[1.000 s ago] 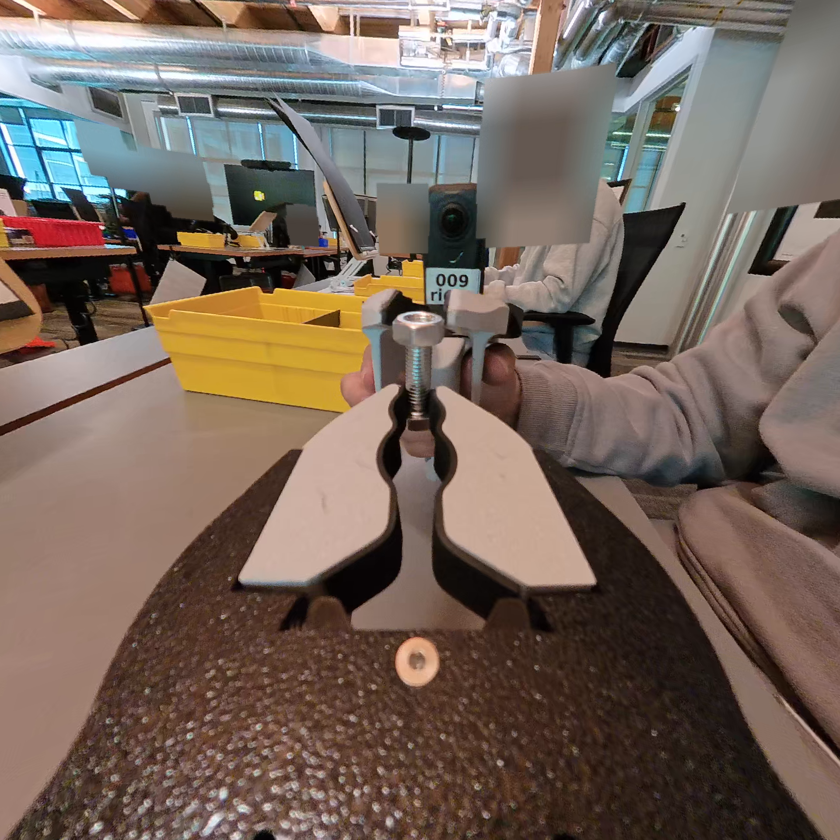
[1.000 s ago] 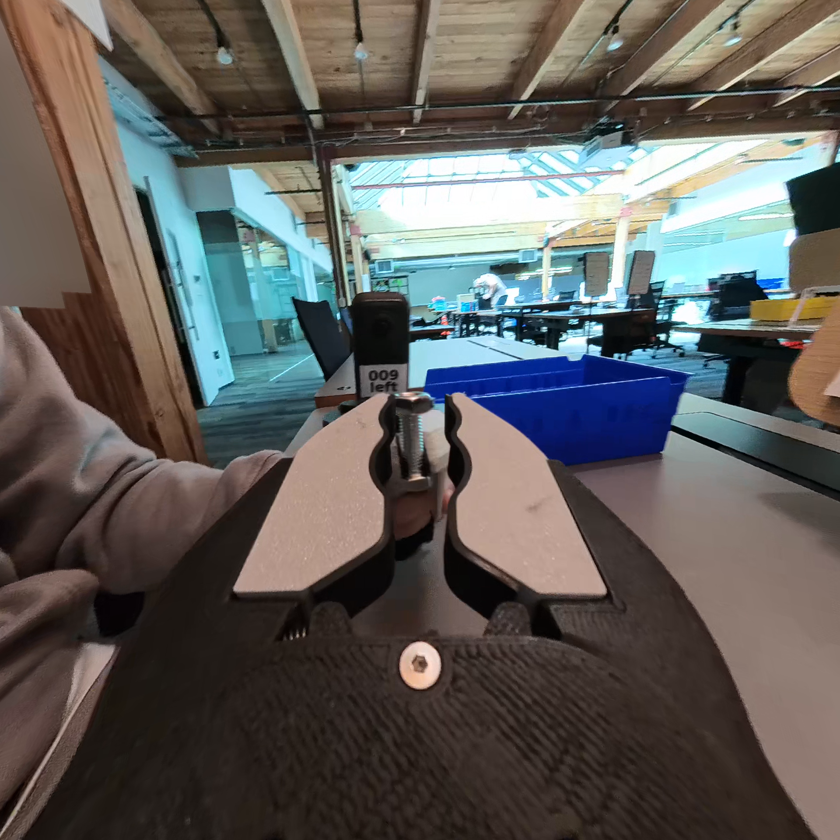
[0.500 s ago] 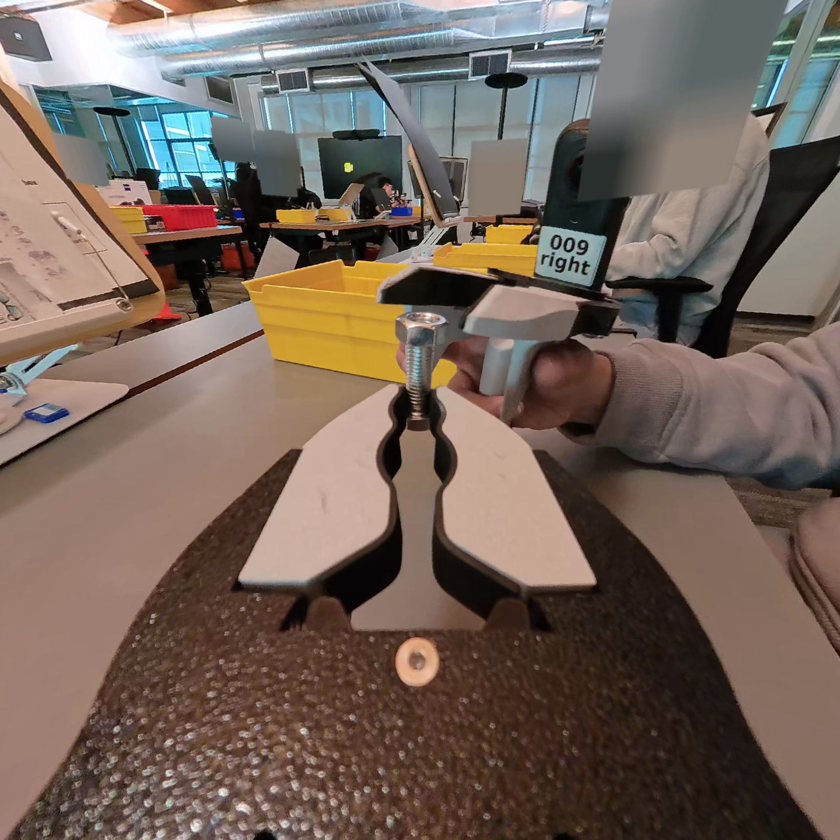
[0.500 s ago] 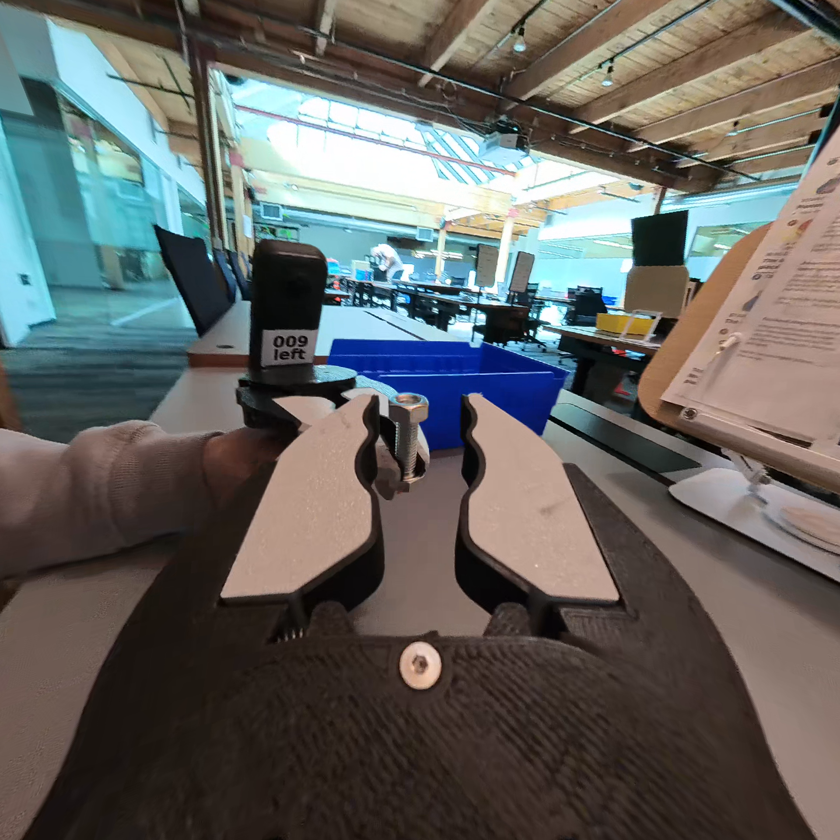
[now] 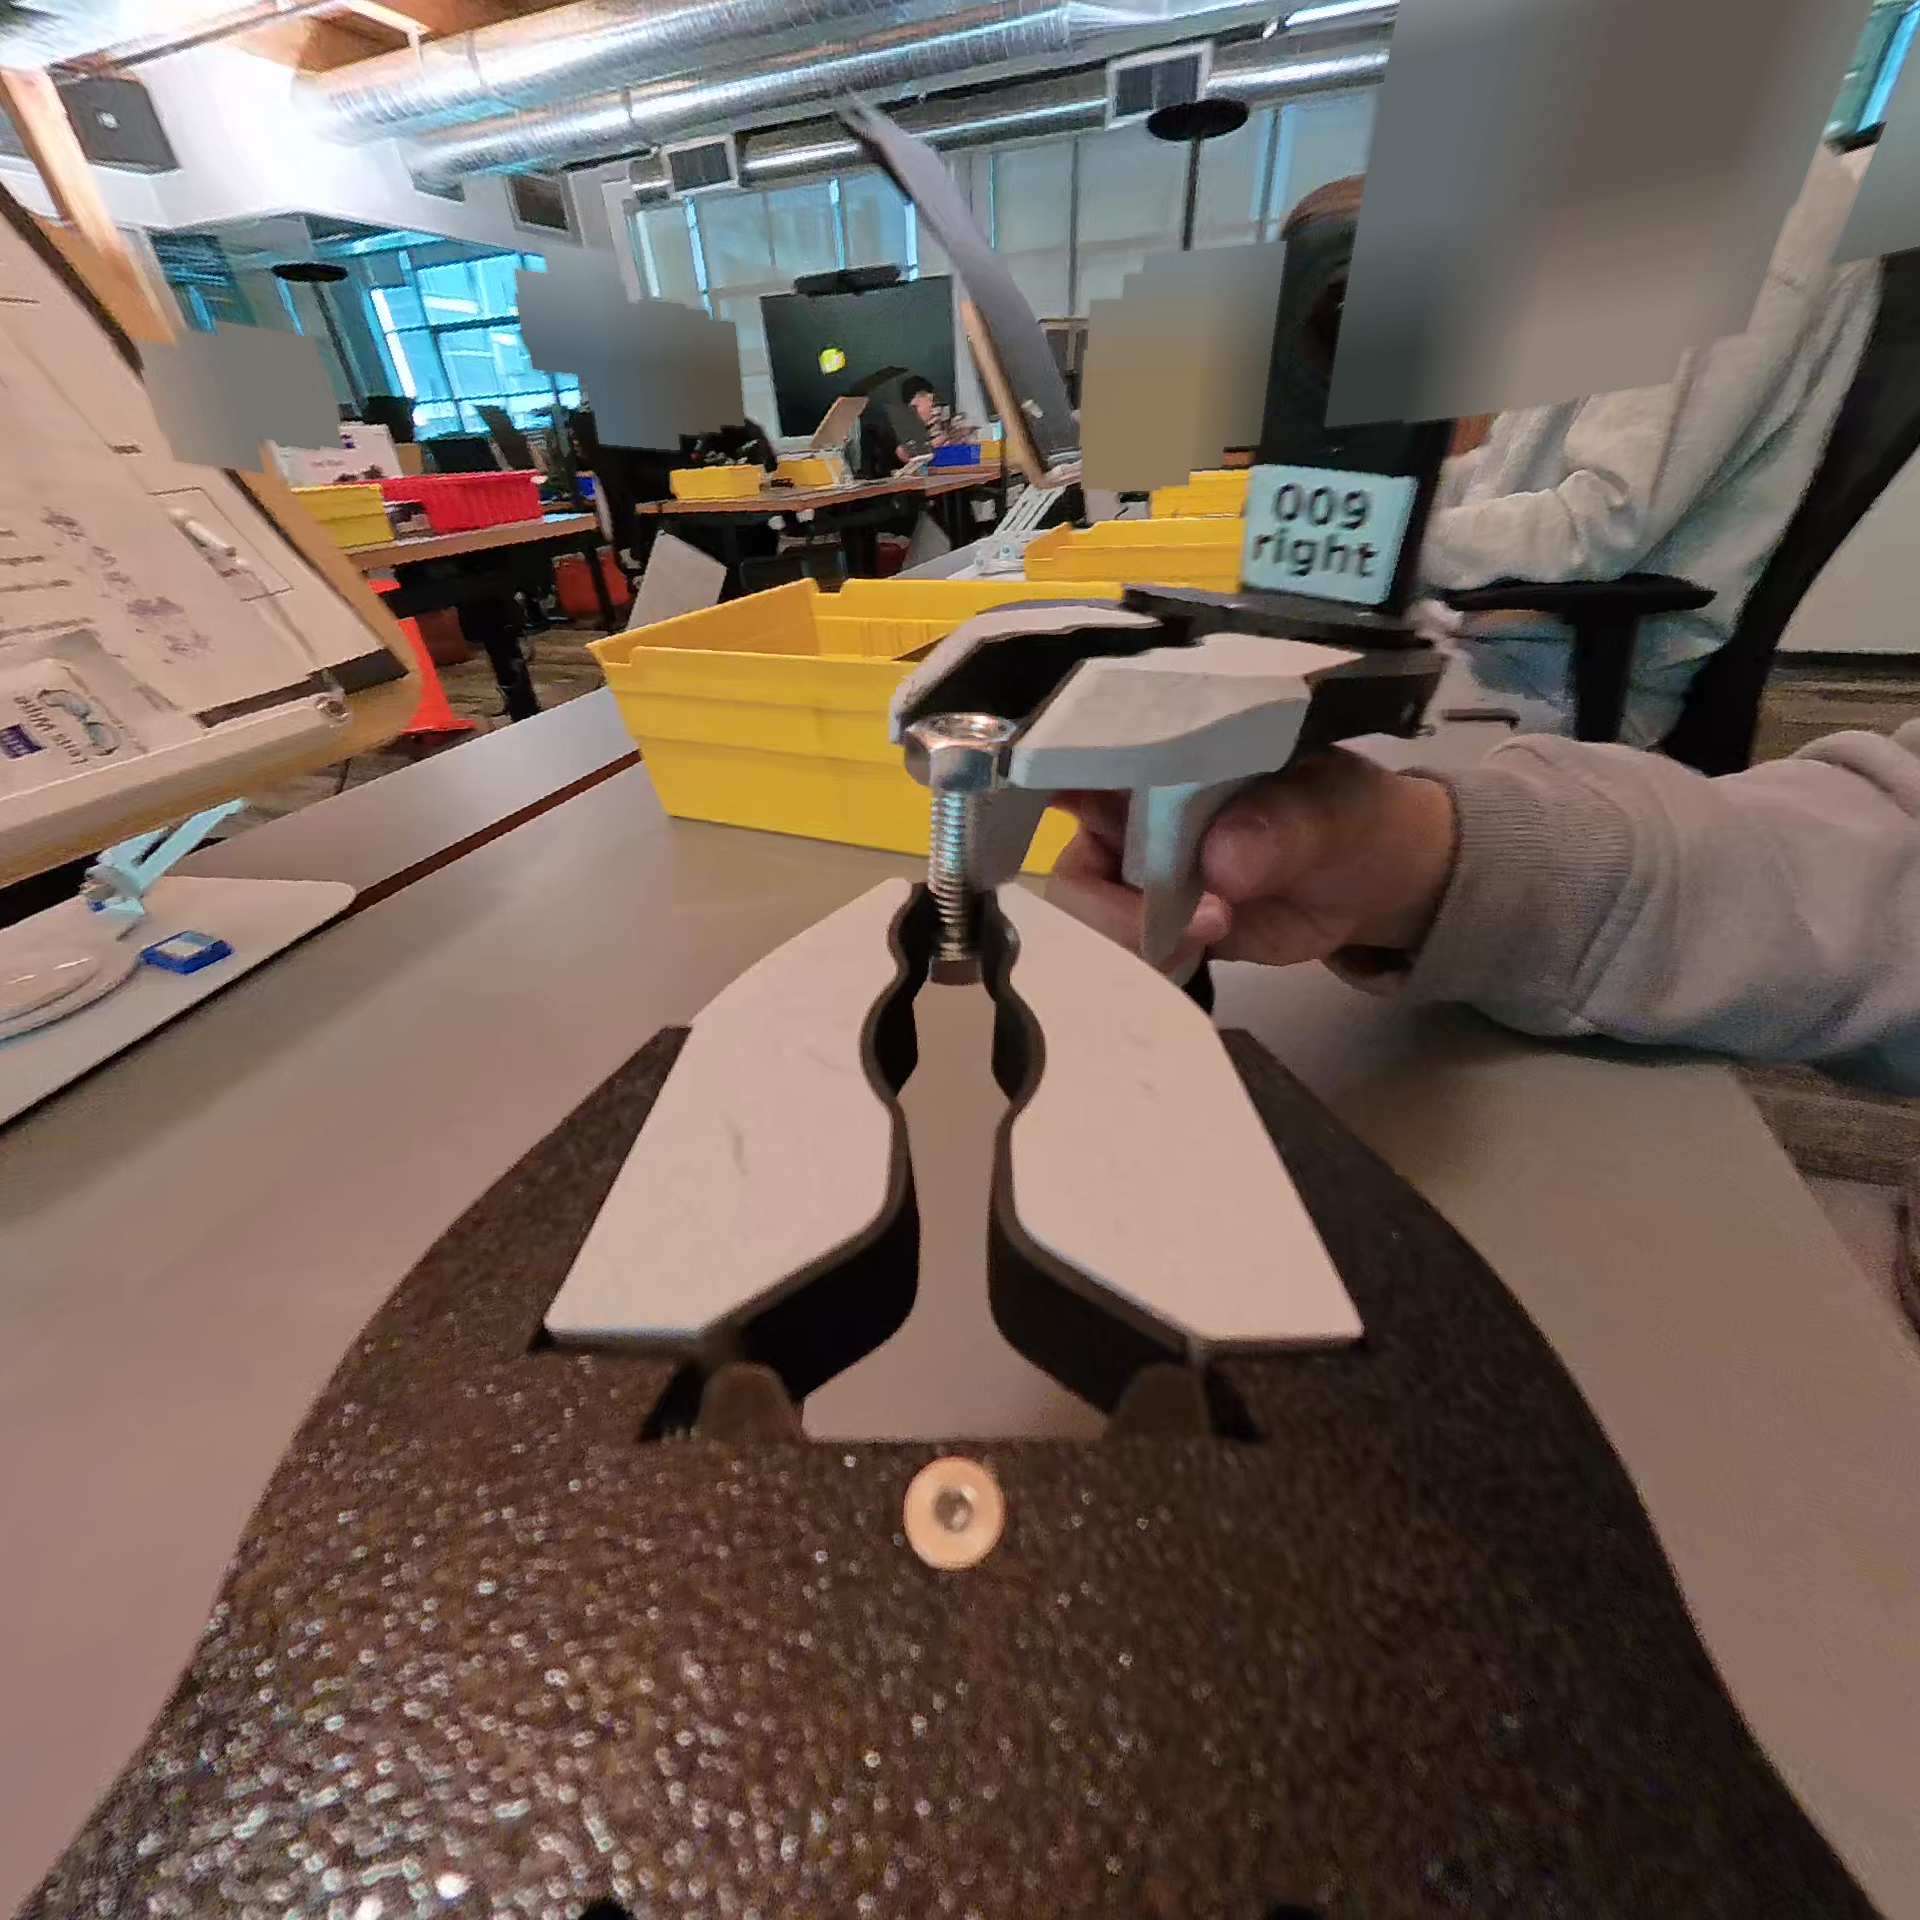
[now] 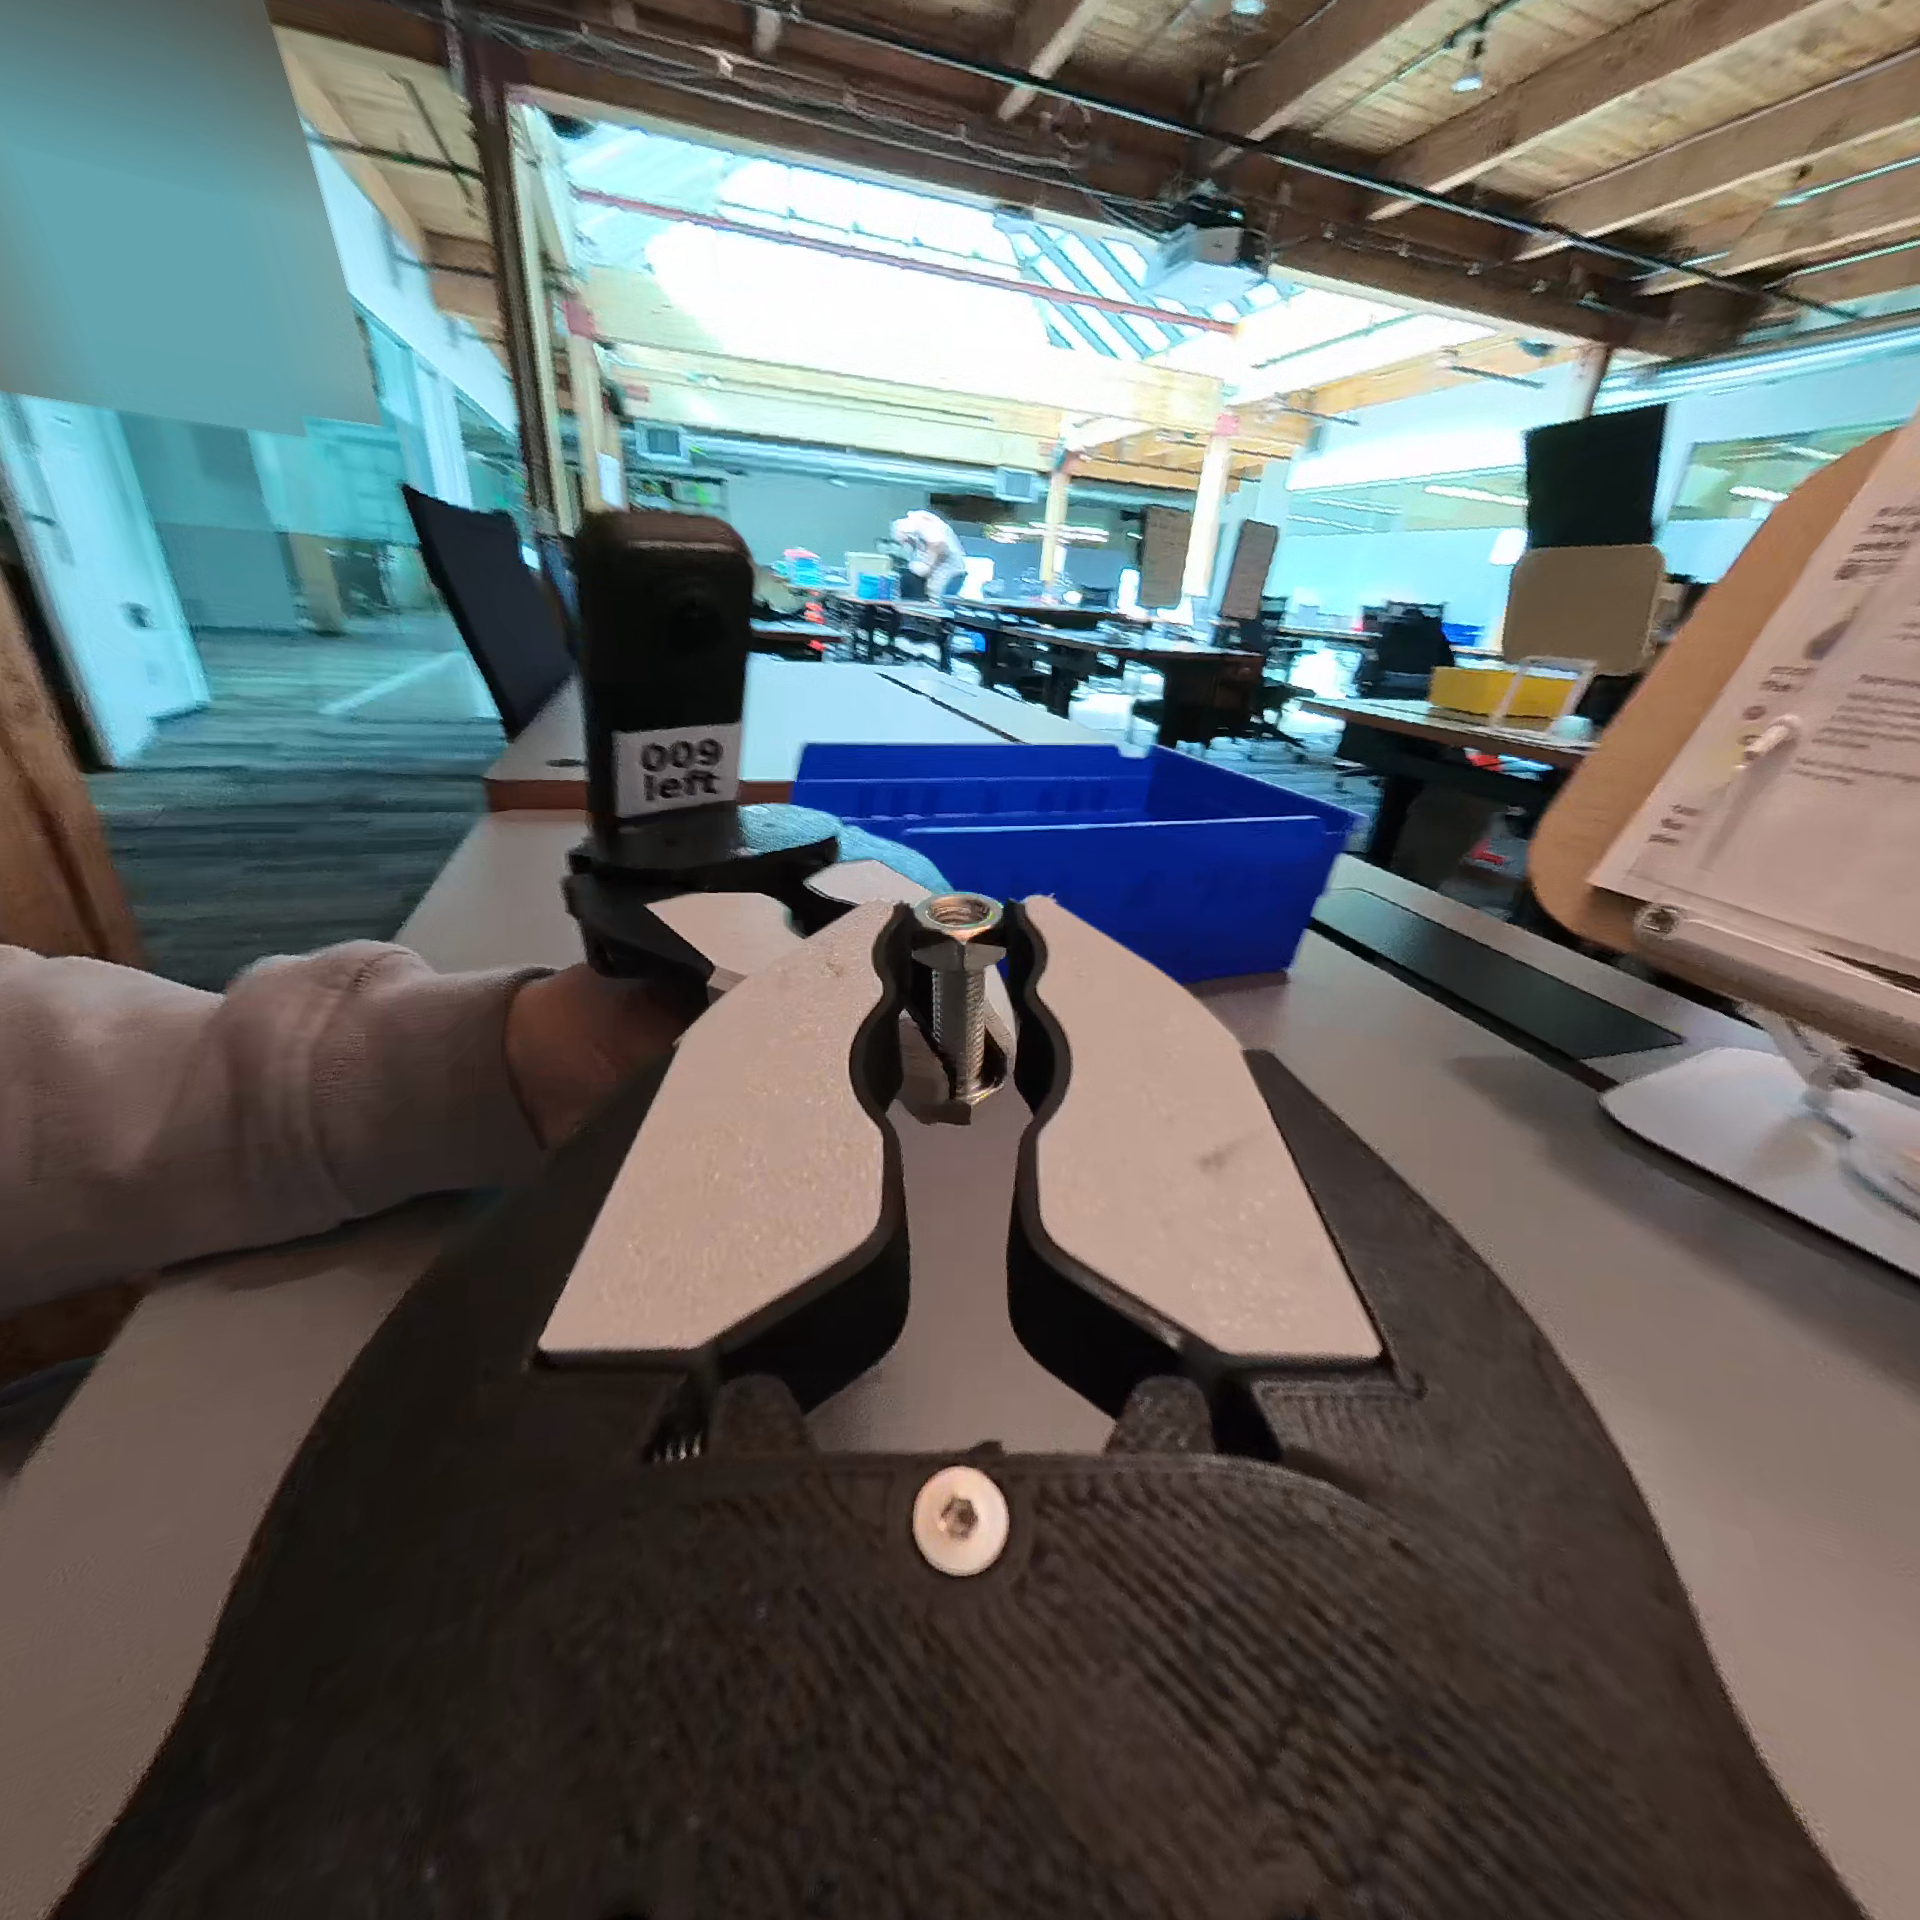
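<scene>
- Bolt (image 5: 954, 852) and nut (image 6: 958, 921) showing bright, shiny metal, threads ribbed.
- Left gripper (image 5: 956, 940) body looking rough, speckled dark plastic; fingers (image 5: 769, 1122) wearing matt grey faces.
- Right gripper (image 6: 958, 935) body showing ridged matt black plastic.
- Yellow bin (image 5: 769, 727) and blue bin (image 6: 1122, 873) looking smooth, glossy plastic.
- Table (image 5: 312, 1122) appearing smooth, matt grey.
- Sleeve (image 5: 1662, 914) showing soft knit cloth.

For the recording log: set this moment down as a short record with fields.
Setting: grey table in an open workshop
Left gripper: shut on the lower threaded end of an upright silver bolt
Right gripper: shut on the six-sided part at the top of the bolt
Behind the bolt, left view: yellow bin
Behind the bolt, right view: blue bin
To the side: clipboard on a stand
Person: hand in a grey sleeve holds the right gripper
</scene>
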{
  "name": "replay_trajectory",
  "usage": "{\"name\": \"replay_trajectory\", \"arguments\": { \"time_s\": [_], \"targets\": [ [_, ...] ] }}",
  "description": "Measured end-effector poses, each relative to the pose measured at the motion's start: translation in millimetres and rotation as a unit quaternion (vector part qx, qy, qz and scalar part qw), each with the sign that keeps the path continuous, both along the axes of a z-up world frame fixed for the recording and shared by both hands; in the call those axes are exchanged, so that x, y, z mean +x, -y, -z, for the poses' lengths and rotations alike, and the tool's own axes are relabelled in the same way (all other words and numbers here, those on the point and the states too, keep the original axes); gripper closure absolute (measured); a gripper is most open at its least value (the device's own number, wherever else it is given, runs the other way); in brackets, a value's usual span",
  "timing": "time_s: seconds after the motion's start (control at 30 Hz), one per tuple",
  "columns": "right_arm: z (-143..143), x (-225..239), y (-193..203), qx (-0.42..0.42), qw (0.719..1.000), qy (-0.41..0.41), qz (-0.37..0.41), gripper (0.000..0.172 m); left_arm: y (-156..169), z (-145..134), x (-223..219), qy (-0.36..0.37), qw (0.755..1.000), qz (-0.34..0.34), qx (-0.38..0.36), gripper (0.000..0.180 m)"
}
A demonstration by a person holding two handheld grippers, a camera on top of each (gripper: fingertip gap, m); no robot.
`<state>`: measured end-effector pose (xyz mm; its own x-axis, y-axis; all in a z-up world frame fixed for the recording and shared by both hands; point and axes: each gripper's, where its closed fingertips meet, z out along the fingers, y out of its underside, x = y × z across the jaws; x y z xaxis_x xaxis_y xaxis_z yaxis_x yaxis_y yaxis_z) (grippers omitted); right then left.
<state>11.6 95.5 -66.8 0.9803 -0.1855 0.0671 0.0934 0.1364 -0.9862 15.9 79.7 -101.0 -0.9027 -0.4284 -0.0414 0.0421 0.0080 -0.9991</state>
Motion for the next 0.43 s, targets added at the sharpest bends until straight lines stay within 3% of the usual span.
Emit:
{"name": "replay_trajectory", "arguments": {
  "time_s": [0.23,0.33,0.43],
  "targets": [
    [-31,-26,16,0.111,0.979,-0.074,-0.155,0.155,12,-14,-33,-0.017,0.988,0.14,-0.056,0.172],
    [-40,-14,27,0.123,0.986,-0.041,-0.103,0.155,11,-8,-25,-0.013,0.993,0.11,-0.035,0.172],
    [-53,7,42,0.081,0.995,0.043,0.029,0.155,7,-4,-18,-0.013,0.996,0.082,-0.023,0.172]
  ]
}}
